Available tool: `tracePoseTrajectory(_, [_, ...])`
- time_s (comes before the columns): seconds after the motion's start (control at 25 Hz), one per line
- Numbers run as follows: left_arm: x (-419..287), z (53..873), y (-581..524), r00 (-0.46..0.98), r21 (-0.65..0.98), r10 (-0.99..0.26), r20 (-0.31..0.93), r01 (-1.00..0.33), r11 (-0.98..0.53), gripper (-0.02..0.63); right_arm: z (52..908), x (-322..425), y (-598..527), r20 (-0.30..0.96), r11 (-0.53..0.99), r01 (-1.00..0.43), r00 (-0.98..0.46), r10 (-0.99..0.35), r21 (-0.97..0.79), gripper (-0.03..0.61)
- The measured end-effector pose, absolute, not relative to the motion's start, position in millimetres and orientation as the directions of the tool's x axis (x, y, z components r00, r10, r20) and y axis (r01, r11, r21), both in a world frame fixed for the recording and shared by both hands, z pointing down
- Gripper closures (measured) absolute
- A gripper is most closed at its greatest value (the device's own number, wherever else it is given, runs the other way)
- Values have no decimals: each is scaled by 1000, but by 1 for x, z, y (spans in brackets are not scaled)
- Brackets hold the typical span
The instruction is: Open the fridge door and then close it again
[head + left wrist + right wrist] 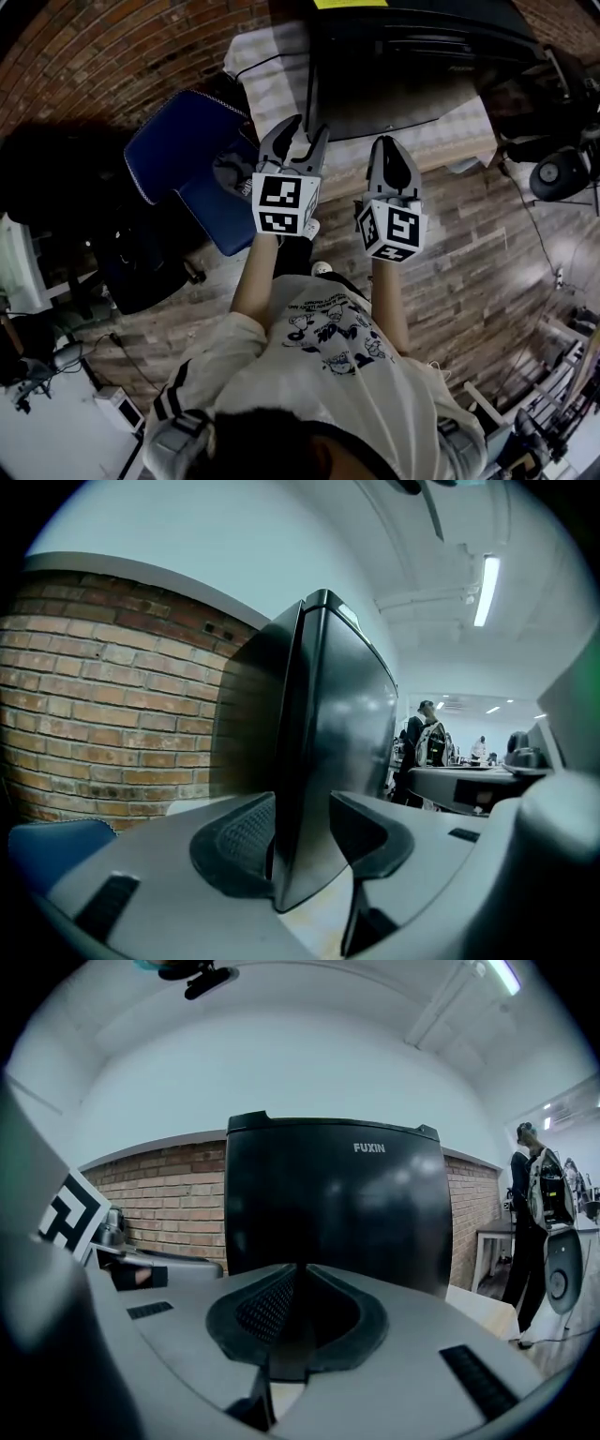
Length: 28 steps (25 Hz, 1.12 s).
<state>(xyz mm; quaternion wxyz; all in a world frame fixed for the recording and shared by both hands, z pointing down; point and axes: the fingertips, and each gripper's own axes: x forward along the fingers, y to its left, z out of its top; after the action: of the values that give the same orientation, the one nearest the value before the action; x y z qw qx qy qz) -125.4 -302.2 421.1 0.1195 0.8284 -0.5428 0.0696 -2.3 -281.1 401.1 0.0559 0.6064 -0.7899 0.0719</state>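
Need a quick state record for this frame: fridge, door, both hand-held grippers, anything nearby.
fridge: black, upright, brick wall behind it
door: glossy black front, looks closed
left hand-held gripper: jaws apart, the fridge's front corner edge shows between them; contact cannot be told
right hand-held gripper: jaws together, nothing in them, pointing at the door
nearby: blue chair to the left of the fridge

We stand on a wood-plank floor [469, 272] facing a brick wall [94, 714], a blue chair [187, 159] at our left, under a ceiling strip light [486, 591].
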Motion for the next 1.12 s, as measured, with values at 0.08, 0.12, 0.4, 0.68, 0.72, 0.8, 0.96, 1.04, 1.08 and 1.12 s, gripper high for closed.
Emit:
tracePoseTrajectory(0.08, [-123,424,-308,423,130,-872,248,-906,-403,428,403,-2,-285,181,248,-968,-252,-951,-46,531])
tracePoseTrajectory(0.12, [-122,426,-311,432,132,-866,250,-902,-412,426,405,-2,-287,184,245,-968,-249,-951,-45,531])
tracePoseTrajectory(0.4, [-120,434,-324,482,128,-836,262,-876,-465,407,414,-4,-298,203,232,-972,-236,-950,-41,531])
tracePoseTrajectory(0.68, [-112,438,-334,526,103,-802,282,-848,-520,407,418,-4,-307,213,209,-977,-214,-953,-50,531])
tracePoseTrajectory(0.72, [-111,439,-335,530,105,-800,282,-846,-524,407,418,-4,-308,212,206,-977,-212,-954,-53,531])
tracePoseTrajectory(0.8, [-110,438,-336,538,108,-796,279,-841,-530,407,417,-3,-310,211,201,-978,-208,-955,-54,531])
tracePoseTrajectory(0.96, [-106,435,-339,552,80,-784,286,-829,-554,407,417,-1,-315,208,186,-980,-195,-958,-64,531])
tracePoseTrajectory(1.04, [-106,435,-340,559,77,-780,280,-823,-563,407,418,-1,-318,210,177,-982,-187,-960,-67,531])
tracePoseTrajectory(1.08, [-106,435,-340,563,73,-779,276,-820,-567,408,419,-1,-318,211,172,-983,-183,-960,-67,531])
tracePoseTrajectory(1.12, [-106,435,-340,567,66,-777,274,-817,-572,408,420,0,-318,213,167,-984,-178,-961,-68,531])
